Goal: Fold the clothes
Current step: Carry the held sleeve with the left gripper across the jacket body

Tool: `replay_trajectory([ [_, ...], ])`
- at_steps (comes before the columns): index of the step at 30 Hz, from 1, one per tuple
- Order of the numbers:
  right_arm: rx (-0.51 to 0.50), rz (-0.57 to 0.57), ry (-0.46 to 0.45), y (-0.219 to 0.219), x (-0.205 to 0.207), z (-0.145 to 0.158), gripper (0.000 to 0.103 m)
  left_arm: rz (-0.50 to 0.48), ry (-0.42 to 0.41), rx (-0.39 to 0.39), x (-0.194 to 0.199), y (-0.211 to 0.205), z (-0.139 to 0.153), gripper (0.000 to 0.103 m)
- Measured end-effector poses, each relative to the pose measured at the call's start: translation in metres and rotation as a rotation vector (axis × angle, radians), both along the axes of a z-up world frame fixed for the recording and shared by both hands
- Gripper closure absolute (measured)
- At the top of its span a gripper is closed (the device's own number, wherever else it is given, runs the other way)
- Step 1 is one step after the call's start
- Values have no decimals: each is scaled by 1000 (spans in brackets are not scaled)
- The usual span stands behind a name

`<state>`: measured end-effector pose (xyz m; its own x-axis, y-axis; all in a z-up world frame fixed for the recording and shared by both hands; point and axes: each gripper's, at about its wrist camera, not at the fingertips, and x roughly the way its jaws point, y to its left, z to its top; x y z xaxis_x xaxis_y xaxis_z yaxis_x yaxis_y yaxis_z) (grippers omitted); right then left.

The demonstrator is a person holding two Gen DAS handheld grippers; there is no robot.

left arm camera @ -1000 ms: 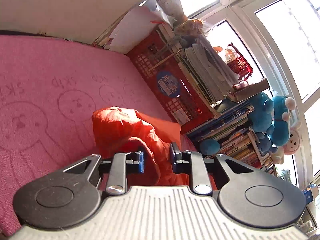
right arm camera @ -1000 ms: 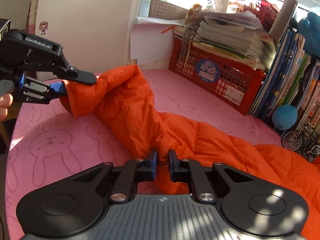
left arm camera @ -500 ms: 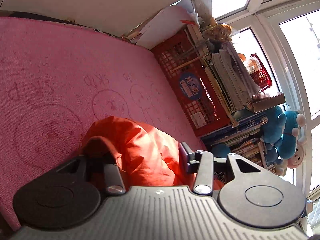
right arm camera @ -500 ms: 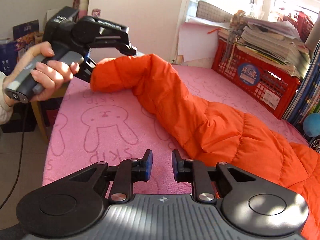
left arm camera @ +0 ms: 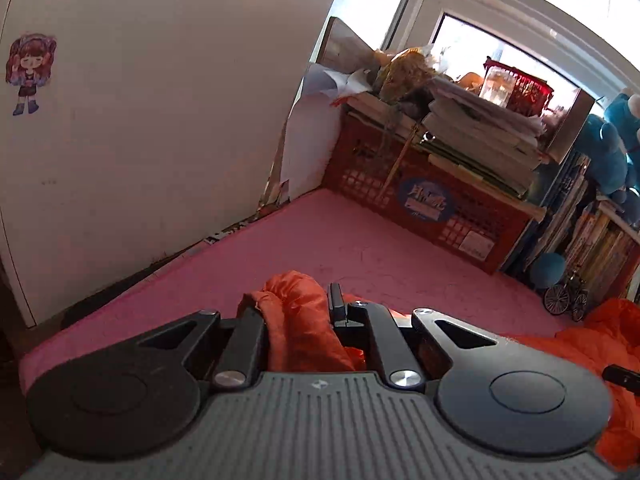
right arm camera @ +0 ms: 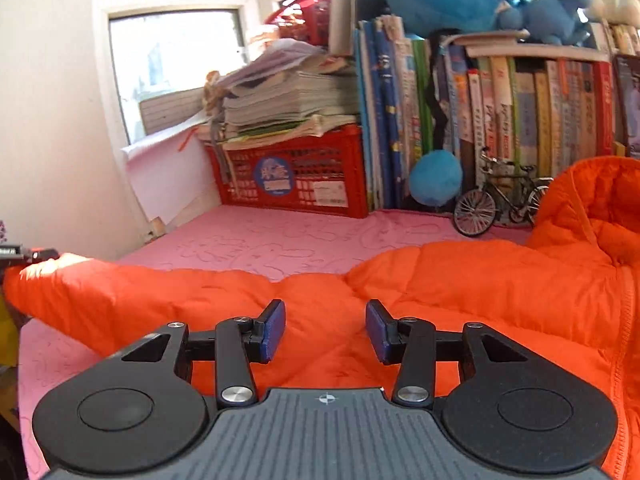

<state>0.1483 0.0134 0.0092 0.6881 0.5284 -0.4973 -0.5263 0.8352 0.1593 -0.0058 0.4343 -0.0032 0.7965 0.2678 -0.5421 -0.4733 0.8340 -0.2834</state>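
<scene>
Left wrist view: left gripper (left arm camera: 298, 316) clamped on a bunched sleeve end of the orange jacket (left arm camera: 296, 320), lower centre, above the pink mat (left arm camera: 340, 240). Red crate (left arm camera: 432, 204) at right.

Right wrist view: right gripper (right arm camera: 326, 330) jaws opening, nothing pinched — jacket (right arm camera: 460, 280) lies spread across the mat (right arm camera: 280, 240) under them, sleeve running to the left edge.

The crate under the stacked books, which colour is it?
Red crate, clearest in the right wrist view.
</scene>
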Motion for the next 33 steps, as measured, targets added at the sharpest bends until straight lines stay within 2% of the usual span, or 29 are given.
replay_trajectory([
  [2,-8,-44,-16,-8,7,-2,58,30,72,21,14,-1,-15,93],
  [4,-5,-92,-36,-17,16,-2,56,48,100,72,26,-6,-15,93],
  [7,-31,-148,-20,-26,40,-7,53,71,90,153,44,-13,2,93],
  [11,-86,-189,86,-26,73,-35,53,93,45,268,66,-19,31,94],
  [14,-116,-197,84,-20,74,-42,51,109,52,361,84,-24,42,94],
  [16,-140,-201,74,-15,72,-42,49,114,99,417,99,-27,34,94],
  [18,-157,-206,69,-13,71,-43,46,108,182,454,111,-29,16,94],
  [23,-161,-212,76,-13,73,-42,43,95,334,474,129,-28,-29,93],
  [25,-175,-215,72,-11,73,-42,42,87,352,480,134,-26,-30,93],
  [29,-201,-219,66,-8,72,-42,39,3,487,641,150,-41,-34,93],
  [31,-206,-219,67,-8,73,-43,37,-20,441,535,144,-36,-20,90],
  [32,-207,-219,68,-8,73,-43,37,-31,413,475,141,-33,-12,79],
  [33,-208,-219,69,-8,73,-43,35,-42,345,381,132,-27,-3,72],
])
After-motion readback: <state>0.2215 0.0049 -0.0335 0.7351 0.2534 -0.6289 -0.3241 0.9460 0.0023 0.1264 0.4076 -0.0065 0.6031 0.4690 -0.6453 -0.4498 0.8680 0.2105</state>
